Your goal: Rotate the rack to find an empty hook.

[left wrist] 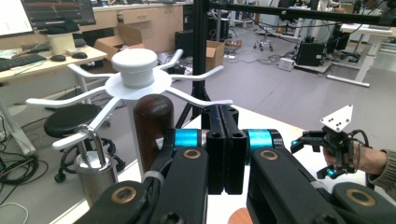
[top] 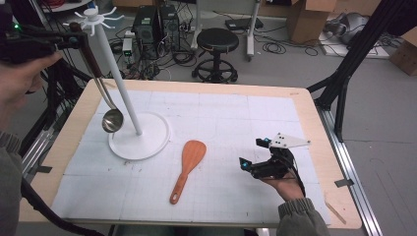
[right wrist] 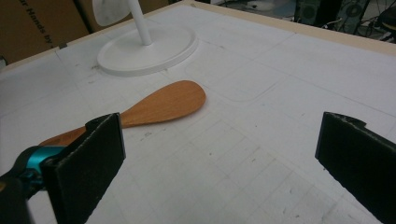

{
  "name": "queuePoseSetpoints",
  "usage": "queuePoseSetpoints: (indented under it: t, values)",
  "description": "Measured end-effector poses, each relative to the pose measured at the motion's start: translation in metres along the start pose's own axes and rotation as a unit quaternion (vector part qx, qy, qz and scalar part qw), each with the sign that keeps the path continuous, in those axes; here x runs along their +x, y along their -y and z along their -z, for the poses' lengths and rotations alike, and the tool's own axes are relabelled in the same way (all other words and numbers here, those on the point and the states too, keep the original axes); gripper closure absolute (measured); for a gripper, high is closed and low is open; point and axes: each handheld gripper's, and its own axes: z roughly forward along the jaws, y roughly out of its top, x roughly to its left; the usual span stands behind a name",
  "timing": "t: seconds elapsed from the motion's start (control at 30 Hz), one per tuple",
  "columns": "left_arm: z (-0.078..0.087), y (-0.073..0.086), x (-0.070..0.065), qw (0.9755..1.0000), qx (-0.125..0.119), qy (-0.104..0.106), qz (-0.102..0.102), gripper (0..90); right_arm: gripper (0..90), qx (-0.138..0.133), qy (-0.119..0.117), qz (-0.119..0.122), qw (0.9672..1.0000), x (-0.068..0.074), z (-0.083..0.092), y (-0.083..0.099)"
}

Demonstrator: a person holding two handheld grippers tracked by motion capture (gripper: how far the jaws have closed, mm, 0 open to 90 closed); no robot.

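Item: steel ladle with a dark wooden handle [top: 109, 105]. It hangs steeply in the air at the left of the surface, its round bowl low beside the pole of the rack and above the rim of the rack's base, not touching either as far as can be seen. Its handle top rises to the upper left corner of the high view. In the left gripper view the rounded brown handle end [left wrist: 153, 126] stands upright just left of the jaws.

Left tool [top: 74, 40]: raised high at the far left, jaws pressed fully together in its own view [left wrist: 227, 149]; the ladle's handle sits alongside them, and whether the pads themselves pinch it cannot be told. A metal hanging loop on a steel cap [left wrist: 95, 156] shows at lower left, close under one arm of the rack's crown.

White utensil rack, a tall pole on a round flat base [top: 140, 135], topped by a crown of thin curved arms [left wrist: 135, 81], stands at the left of the surface.

Orange-brown wooden spatula [top: 186, 167] lies flat near the middle, blade toward the rack, well apart from it.

Right tool [top: 255, 156]: resting low at the right front, jaws wide apart and empty, facing the spatula [right wrist: 154, 105].

White gridded mat on a pale wooden surface [top: 314, 128].
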Motion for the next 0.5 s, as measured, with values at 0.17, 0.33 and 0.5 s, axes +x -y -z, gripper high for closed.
queuePoseSetpoints:
  t: [0.17, 0.33, 0.5]
  values:
    - [0.0018, 0.0004, 0.0024, 1.0000, -0.003, -0.003, 0.002, 89.7, 0.3, 0.002, -0.001, -0.002, 1.0000, 0.0006, -0.0005, -0.0001]
    - [0.0040, 0.0010, 0.0057, 0.9999, -0.001, -0.013, 0.003, 89.7, 0.3, 0.001, -0.002, 0.002, 1.0000, 0.0002, -0.0013, -0.0001]
    - [0.0060, 0.0020, 0.0086, 0.9999, 0.002, -0.016, 0.005, 89.6, 0.4, 0.001, -0.002, 0.001, 1.0000, 0.0001, -0.0015, -0.0002]
